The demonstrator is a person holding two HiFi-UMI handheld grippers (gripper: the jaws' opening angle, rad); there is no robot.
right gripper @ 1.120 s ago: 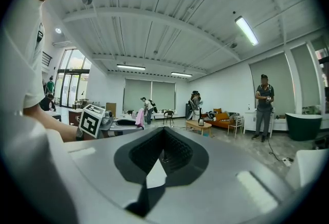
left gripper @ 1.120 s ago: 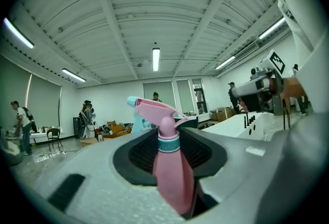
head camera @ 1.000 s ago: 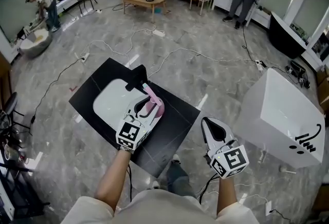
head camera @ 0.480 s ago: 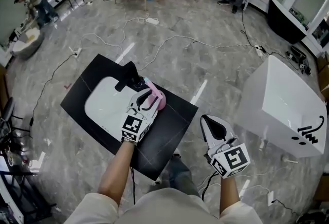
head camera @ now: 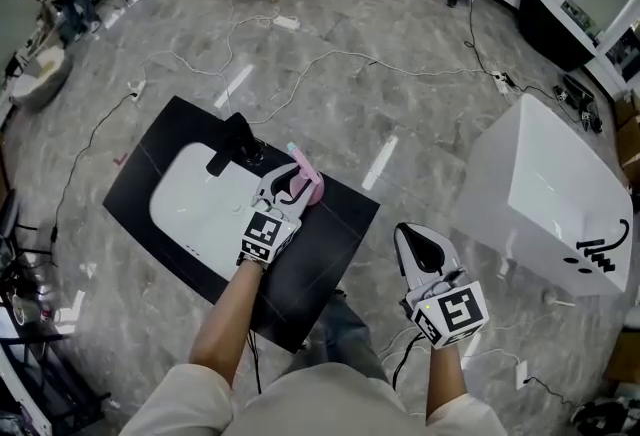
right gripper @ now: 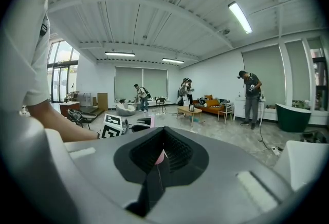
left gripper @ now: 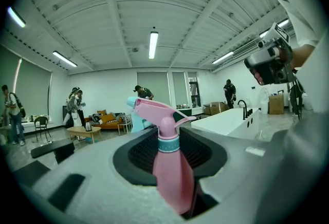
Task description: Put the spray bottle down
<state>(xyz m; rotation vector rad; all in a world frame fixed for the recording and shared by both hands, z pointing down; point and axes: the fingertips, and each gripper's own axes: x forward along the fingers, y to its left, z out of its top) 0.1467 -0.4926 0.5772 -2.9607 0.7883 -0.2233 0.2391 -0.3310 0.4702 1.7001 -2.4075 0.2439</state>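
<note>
Pink plastic spray bottle with a teal nozzle (left gripper: 172, 171) held over the black worktop (head camera: 330, 249).
The left hand-held gripper (head camera: 292, 182) clamps the bottle's body just beside the white inset basin (head camera: 195, 209); the right hand-held gripper (head camera: 420, 249) hangs clenched and empty over the grey floor (head camera: 420, 124).

Bright, even light from ceiling strips (left gripper: 153, 44) — glare streaks on the floor (head camera: 381, 162), fisheye-bent edges.
</note>
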